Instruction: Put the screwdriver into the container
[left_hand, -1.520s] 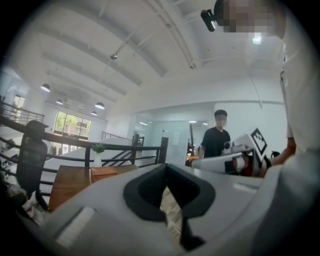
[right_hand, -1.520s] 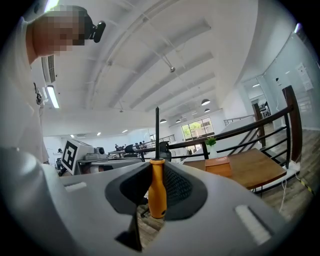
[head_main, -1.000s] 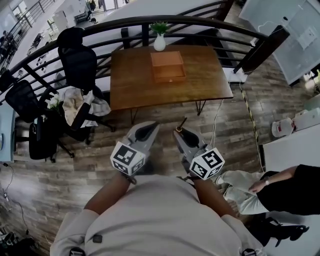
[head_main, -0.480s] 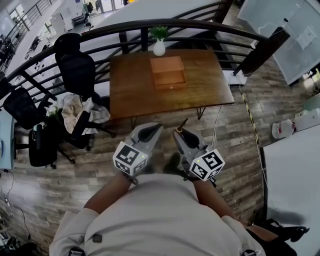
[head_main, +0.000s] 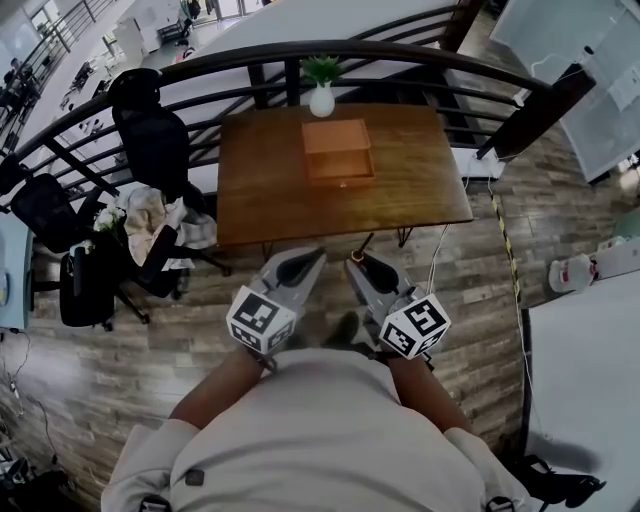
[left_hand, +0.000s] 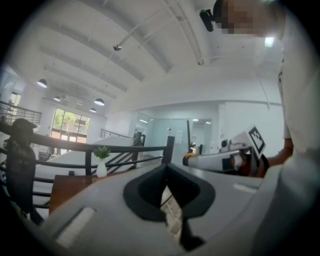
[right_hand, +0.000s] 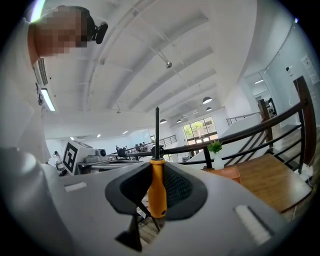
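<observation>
The right gripper, clamped on the orange-handled screwdriver whose shaft points far, hangs well short of the wooden container straight ahead on the table; the left gripper is closed, empty.

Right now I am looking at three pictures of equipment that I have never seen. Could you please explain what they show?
There is no robot here. A person holds the left hand-held gripper and the right hand-held gripper, one in each hand. The head view looks down on them from a camera on the person's head. The other two views come from cameras that ride on the grippers and look along the jaws. The left jaws are together and hold nothing. The right jaws are shut on a screwdriver with an orange handle. Ahead stands a wooden table, which carries an open wooden container and a white vase with a plant.
</observation>
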